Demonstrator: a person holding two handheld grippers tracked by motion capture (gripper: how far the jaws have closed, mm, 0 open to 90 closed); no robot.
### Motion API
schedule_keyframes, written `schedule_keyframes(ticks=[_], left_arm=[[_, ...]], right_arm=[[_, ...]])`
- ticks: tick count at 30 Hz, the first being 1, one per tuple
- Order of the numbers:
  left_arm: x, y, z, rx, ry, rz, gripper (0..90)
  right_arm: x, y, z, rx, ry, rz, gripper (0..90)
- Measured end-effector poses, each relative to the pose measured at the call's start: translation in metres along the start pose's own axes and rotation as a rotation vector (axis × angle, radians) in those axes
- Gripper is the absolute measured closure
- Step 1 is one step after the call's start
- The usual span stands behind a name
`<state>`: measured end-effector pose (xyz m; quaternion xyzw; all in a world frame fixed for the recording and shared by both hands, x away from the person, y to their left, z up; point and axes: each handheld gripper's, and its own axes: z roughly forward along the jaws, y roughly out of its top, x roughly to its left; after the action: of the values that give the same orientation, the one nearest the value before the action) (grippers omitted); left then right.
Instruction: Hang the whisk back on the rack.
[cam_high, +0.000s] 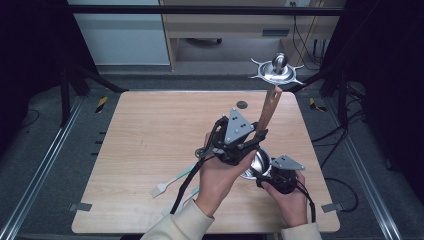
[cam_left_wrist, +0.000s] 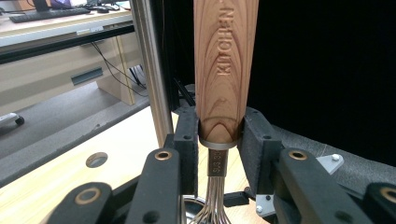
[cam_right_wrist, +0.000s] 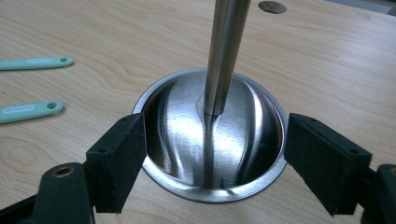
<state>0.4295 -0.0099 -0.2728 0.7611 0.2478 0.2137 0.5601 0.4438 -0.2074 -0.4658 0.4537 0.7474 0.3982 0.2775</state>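
**Whisk clamped upright over a steel bowl**

Clamped in the left gripper (cam_left_wrist: 220, 140): a whisk by its wooden handle (cam_left_wrist: 225, 70), jaws closed on the handle's lower end, right at the metal collar (cam_left_wrist: 218, 145). Gripped that low, probably, for firm control of the working end, with the long handle free to lean up and away from the person. Below the collar, a bundle of thin wires (cam_left_wrist: 212, 210) fanning downward.

Set on the bench (cam_high: 150, 135) near its front right, just beside the left gripper: a shallow steel bowl (cam_right_wrist: 177, 126). Straddled by the right gripper (cam_right_wrist: 215, 158), jaws spread wide, one pad at the rim and the other just off it. Likely there to steady the bowl against sliding.

Down into the bowl's middle, a smooth steel shaft (cam_right_wrist: 224, 51), mirrored in the metal; cannot tell how it joins the whisk.

Handle of warm, banded grain with stamped lettering. Bowl round, brushed and bright. Bench of pale wood. Farther off, two flat mint-green handles (cam_right_wrist: 32, 61), well apart from the bowl.
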Motion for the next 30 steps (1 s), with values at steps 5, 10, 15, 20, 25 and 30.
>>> schedule_keyframes(ticks=[5, 10, 15, 20, 25, 30], left_arm=[[-0.0011, 0.0009, 0.002, 0.005, 0.008, -0.004, 69.7], [-0.0029, 0.003, 0.0019, -0.001, 0.023, -0.004, 69.7], [-0.0038, 0.0036, 0.0019, 0.002, 0.044, -0.006, 69.7], [-0.0027, 0.004, 0.0014, -0.002, 0.063, -0.007, 69.7], [-0.0007, 0.0038, 0.0047, 0.015, 0.084, 0.0, 69.7], [0.0003, 0.0036, 0.0088, 0.026, 0.106, 0.012, 69.7]], right_arm=[[0.0, 0.0001, -0.0002, -0.001, 0.001, 0.004, 21.6], [0.0001, 0.0001, -0.0006, -0.003, 0.003, 0.005, 21.6], [0.0, 0.0001, -0.0008, -0.004, 0.003, 0.006, 21.6], [-0.0001, 0.0002, -0.0012, -0.005, 0.003, 0.006, 21.6], [0.0, 0.0003, -0.0012, -0.007, 0.005, 0.007, 21.7], [-0.0001, 0.0004, -0.0016, -0.01, 0.008, 0.007, 21.7]])
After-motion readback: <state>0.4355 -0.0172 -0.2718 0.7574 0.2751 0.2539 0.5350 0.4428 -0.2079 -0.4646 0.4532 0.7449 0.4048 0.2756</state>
